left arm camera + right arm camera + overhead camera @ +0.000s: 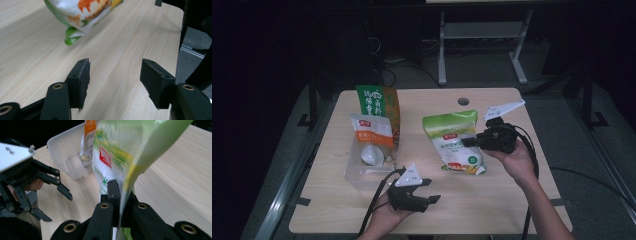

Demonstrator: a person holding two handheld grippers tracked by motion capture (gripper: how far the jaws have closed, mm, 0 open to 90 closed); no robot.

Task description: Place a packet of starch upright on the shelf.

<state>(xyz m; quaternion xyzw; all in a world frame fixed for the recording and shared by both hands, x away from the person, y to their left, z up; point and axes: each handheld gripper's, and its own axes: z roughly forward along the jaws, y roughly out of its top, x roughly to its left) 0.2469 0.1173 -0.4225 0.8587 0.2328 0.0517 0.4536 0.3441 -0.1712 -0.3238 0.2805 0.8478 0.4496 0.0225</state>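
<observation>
- Clear plastic tub [362, 167]: on the counter [512, 200] at left, holding an orange-and-white packet [373, 132] and a green-and-orange bag [379, 102].
- Left tool [430, 190]: jaws apart, nothing between them, low over the counter.
- Green pouch [454, 140]: right of centre, its edge pinched.
- Right tool [468, 142]: clamped on the pouch's edge.

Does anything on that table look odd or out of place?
Mostly the green bag: the right gripper pinches it by one edge, so it hangs tilted above the table. The left gripper is open, holding nothing.
</observation>
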